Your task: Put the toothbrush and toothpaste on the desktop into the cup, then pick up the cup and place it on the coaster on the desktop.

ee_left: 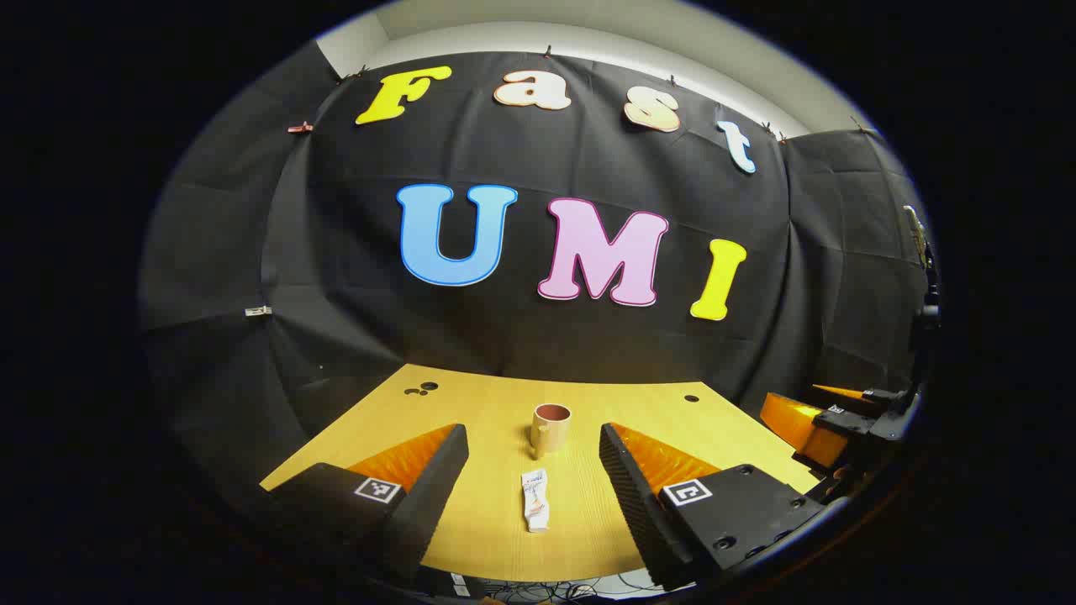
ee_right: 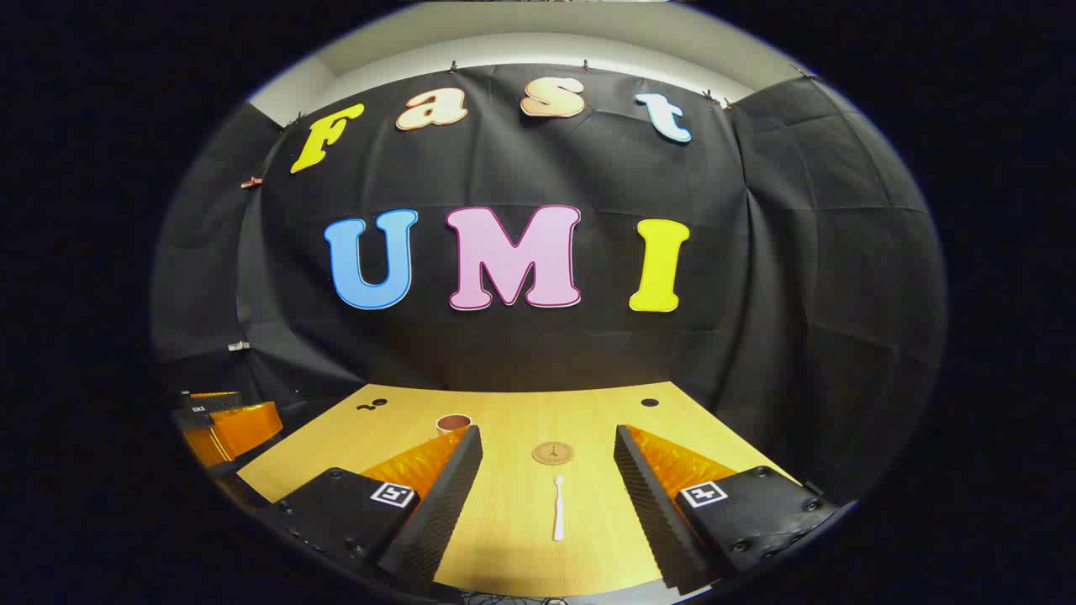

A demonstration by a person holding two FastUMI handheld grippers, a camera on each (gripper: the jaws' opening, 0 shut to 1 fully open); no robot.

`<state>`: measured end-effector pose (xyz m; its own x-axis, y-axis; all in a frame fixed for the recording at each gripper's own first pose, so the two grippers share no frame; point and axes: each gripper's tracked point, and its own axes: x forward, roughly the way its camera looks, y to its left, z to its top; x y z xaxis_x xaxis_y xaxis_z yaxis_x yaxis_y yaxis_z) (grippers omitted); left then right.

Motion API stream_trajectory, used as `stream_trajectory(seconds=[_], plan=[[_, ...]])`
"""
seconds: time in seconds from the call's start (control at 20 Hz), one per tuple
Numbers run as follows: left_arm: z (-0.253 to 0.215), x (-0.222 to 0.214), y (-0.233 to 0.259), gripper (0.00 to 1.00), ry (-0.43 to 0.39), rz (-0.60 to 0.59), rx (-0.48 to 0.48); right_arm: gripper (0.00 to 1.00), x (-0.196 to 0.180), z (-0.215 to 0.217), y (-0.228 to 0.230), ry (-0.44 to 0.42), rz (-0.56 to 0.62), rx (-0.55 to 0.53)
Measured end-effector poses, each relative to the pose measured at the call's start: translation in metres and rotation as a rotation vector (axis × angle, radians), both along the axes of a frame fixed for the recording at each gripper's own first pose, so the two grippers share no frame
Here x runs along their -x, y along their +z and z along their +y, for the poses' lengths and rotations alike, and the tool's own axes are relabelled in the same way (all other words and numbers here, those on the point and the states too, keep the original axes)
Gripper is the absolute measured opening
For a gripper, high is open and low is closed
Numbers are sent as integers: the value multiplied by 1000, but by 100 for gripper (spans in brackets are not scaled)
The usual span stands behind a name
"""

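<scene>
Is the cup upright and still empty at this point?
Upright: the cup stands on the desk with its rim facing up. The toothpaste and toothbrush lie on the desk outside it; its bottom is hidden.

cup lower half hidden behind right gripper's 9 o'clock finger; other gripper cut off at 3 o'clock in the left gripper view; toothpaste print too small to read; toothbrush bristles unresolvable
</scene>
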<state>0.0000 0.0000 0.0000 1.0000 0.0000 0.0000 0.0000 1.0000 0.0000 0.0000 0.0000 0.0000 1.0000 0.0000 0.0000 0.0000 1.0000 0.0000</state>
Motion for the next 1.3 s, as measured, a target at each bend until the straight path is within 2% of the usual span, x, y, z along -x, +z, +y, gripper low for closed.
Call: stream_trajectory(seconds=[0.45,0.85,1.3], plan=[[-21,-43,2,98,-33,25,0,97,-39,3,4,53,4,9],[-33,-73,0,98,-21,29,-16,98,-69,-8,3,71,15,6],[-36,-88,-15,98,-9,85,-12,97,-90,-19,-9,69,61,9]])
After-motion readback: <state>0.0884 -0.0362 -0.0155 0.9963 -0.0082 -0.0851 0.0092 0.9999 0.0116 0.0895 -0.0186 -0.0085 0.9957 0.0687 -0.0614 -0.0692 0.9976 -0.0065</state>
